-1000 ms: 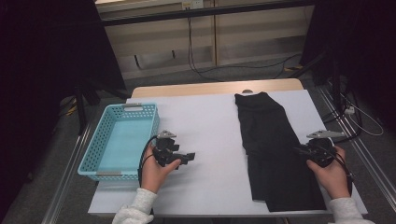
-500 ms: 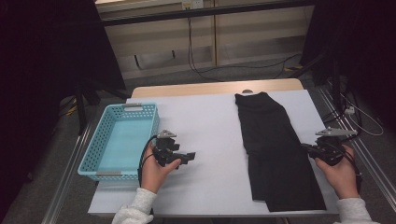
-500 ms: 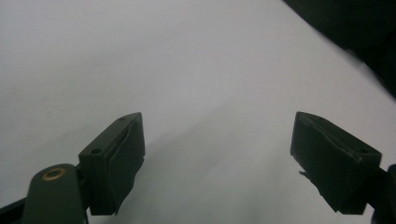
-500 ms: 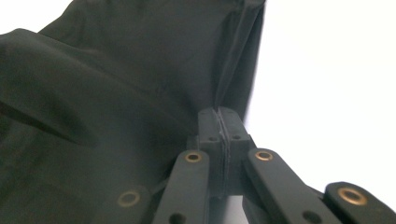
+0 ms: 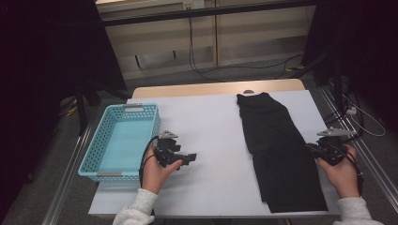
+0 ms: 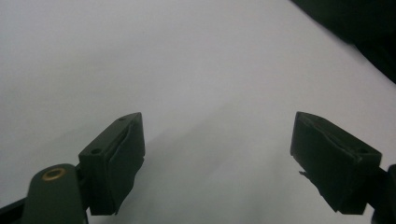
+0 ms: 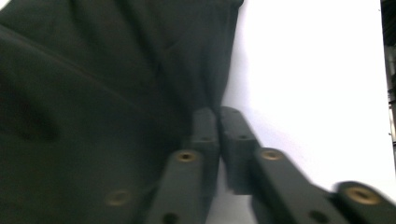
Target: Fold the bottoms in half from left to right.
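as the right hand edged outward: the right gripper now sits at the right-hand border of the black garment, a little farther toward the table's side than a second ago.
right jaws: narrow, almost together. they have just been opening a touch after a tighter squeeze, and in the right gripper view the right gripper has the cloth's edge running straight into its tips, with creases in the black garment drawn toward them (so the hem looks nipped, though how firmly is hard to tell).
left jaws: wide apart with nothing between them. the left gripper rests over bare table, just beside the basket, and has not shifted. the left gripper view shows the left gripper above plain white surface.
garment: laid flat and lengthwise on the right half of the table, well apart from the blue basket, which holds nothing.
meaning: the work looks to be at its first grab, with a hold on the side hem just being settled, while folding or moving the cloth is not yet begun.
next: probably the left gripper must cross to the garment before any lift.
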Motion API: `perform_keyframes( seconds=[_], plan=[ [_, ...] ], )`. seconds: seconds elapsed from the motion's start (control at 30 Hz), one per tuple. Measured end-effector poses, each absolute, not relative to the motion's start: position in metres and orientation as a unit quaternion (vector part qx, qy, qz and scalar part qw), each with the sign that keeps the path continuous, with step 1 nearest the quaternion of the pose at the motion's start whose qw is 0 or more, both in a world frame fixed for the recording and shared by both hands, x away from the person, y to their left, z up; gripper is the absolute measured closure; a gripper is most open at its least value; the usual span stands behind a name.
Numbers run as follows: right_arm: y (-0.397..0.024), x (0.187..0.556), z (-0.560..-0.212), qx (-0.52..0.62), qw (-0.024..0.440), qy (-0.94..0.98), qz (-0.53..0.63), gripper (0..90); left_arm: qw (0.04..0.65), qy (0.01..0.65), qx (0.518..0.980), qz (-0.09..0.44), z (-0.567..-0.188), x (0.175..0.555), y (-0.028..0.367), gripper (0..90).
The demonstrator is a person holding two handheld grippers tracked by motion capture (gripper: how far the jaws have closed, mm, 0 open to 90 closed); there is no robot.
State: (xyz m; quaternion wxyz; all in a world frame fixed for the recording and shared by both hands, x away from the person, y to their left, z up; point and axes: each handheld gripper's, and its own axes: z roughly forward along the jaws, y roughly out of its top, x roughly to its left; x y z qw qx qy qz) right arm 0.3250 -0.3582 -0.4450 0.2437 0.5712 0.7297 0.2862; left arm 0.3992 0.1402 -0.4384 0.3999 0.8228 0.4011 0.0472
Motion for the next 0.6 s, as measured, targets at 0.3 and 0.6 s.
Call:
perform_keyframes(
  seconds=[0.3, 0.6],
  plan=[
    [-0.335, 0.333, -0.435, 0.552, 0.244, 0.731, 0.319, 53.5, 0.398, 0.399, 0.825, 0.046, -0.439, 0.4, 0.141, 17.7],
    [-0.31, 0.354, -0.429, 0.556, 0.226, 0.721, 0.347, 28.3, 0.399, 0.401, 0.823, 0.047, -0.439, 0.4, 0.143, 16.7]
  ],
)
